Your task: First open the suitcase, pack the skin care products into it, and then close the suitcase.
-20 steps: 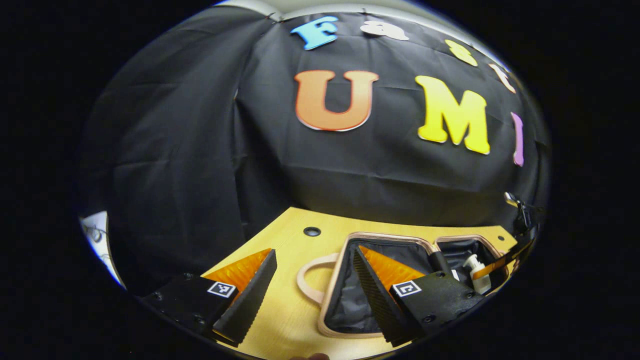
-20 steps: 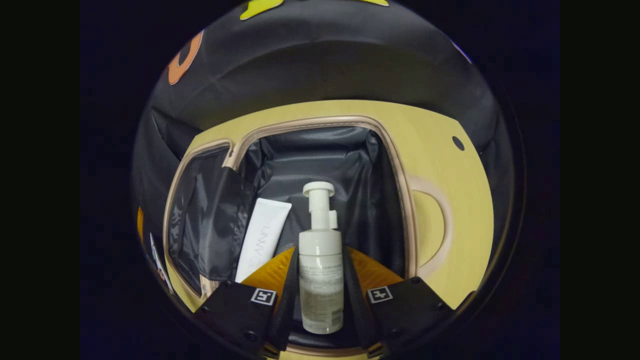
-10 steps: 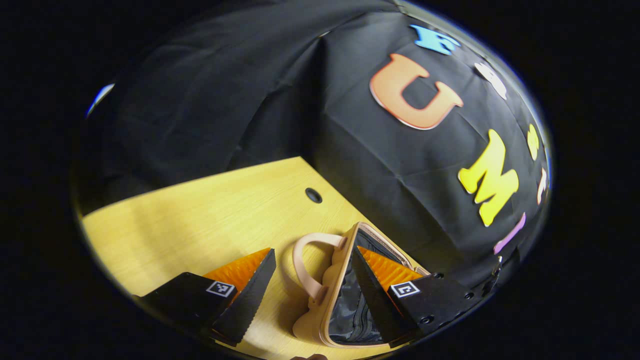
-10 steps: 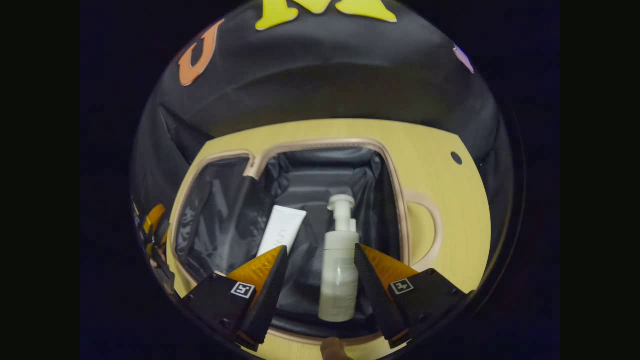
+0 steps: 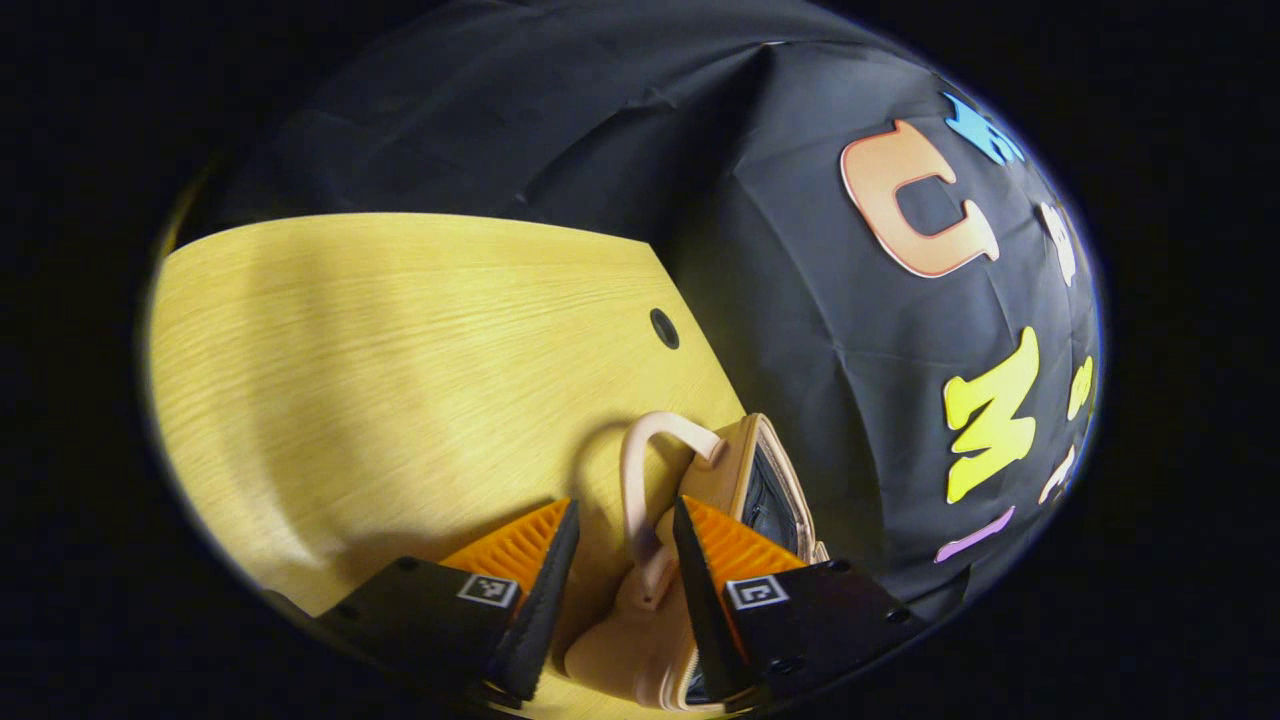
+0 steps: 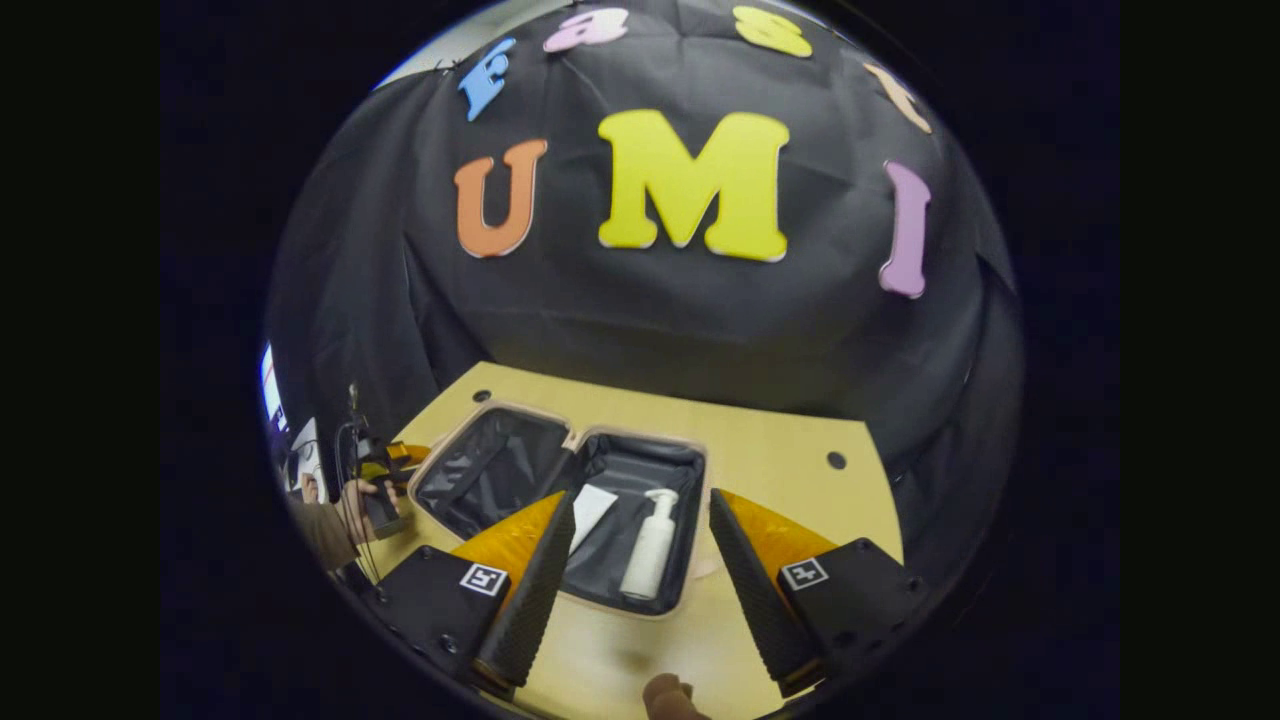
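The beige suitcase [image 6: 640,437] lies open on the wooden table, its black lining showing. A white pump bottle [image 6: 648,550] and a white tube [image 6: 592,505] lie in its right half, and the lid half [image 6: 490,470] lies to the left. My right gripper [image 6: 640,495] is open and empty, held high and back from the case. In the left gripper view my left gripper [image 5: 625,505] is open, low at the lid's outer side. The lid's beige handle [image 5: 640,470] stands between its fingers, and I cannot tell if they touch it. A hand holds the left gripper [image 6: 375,490] at the case's left end.
Wooden table [image 5: 380,360] with a small round hole [image 5: 663,328] near its back edge, another hole [image 6: 829,460] at the right. Black cloth wall close behind the table. A fingertip [image 6: 668,692] shows at the bottom edge. Bare tabletop lies left of the case.
My right gripper opened, left the pump bottle lying in the case, then rose and drew back. My left gripper swung to the lid's handle side, and its fingers narrowed around the handle.
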`<state>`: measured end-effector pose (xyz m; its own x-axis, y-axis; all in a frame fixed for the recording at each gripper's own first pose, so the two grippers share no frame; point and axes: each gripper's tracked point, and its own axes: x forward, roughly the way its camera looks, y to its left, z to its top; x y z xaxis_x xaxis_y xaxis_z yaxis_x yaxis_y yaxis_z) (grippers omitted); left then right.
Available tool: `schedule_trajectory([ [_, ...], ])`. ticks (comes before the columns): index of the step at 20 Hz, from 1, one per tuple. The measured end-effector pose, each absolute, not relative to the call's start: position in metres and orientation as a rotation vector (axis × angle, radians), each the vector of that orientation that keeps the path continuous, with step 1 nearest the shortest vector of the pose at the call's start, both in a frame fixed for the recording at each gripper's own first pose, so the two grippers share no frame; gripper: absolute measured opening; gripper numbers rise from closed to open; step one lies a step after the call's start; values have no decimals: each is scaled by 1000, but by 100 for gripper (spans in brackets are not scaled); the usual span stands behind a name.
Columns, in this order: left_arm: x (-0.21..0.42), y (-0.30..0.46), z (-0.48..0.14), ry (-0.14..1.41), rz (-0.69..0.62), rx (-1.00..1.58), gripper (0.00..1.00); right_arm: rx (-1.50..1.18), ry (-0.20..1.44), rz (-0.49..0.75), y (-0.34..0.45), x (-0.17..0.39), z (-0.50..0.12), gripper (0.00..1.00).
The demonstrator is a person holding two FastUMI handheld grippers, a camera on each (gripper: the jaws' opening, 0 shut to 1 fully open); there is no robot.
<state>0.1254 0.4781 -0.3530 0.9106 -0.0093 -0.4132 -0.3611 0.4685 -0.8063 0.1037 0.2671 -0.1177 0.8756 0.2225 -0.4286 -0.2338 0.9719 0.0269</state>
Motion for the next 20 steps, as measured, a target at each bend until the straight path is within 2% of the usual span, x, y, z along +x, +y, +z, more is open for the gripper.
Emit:
schedule_trajectory([
  [1, 127, 478, -347, 375, 219, -1079, 49, -15, 419, 209, 259, 98, -106, 81],
  [2, 131, 481, -347, 367, 228, -1079, 55, 3, 400, 180, 253, 94, -97, 78],
  [3, 131, 480, -344, 364, 229, -1077, 36, 18, 388, 156, 245, 90, -88, 81],
  [4, 132, 481, -345, 365, 233, -1070, 29, 26, 374, 131, 234, 85, -80, 80],
  [5, 131, 481, -343, 360, 240, -1068, 16, 25, 361, 104, 223, 82, -75, 80],
  [7, 132, 481, -337, 353, 258, -1061, 8, 25, 330, 64, 204, 76, -67, 81],
  [9, 129, 478, -334, 370, 285, -1000, 3, 17, 308, 60, 190, 65, -62, 80],
  [10, 127, 477, -327, 371, 297, -966, 12, 10, 295, 64, 182, 59, -59, 81],
  [11, 126, 478, -320, 366, 310, -931, 3, -1, 275, 65, 174, 54, -53, 80],
  [12, 126, 479, -309, 351, 321, -903, 3, -16, 254, 72, 168, 49, -48, 80],
  [17, 123, 463, -227, 228, 338, -857, 3, -75, 132, 129, 139, 26, -16, 81],
  [20, 122, 434, -182, 177, 319, -707, 3, -73, 67, 156, 121, 15, 0, 81],
])
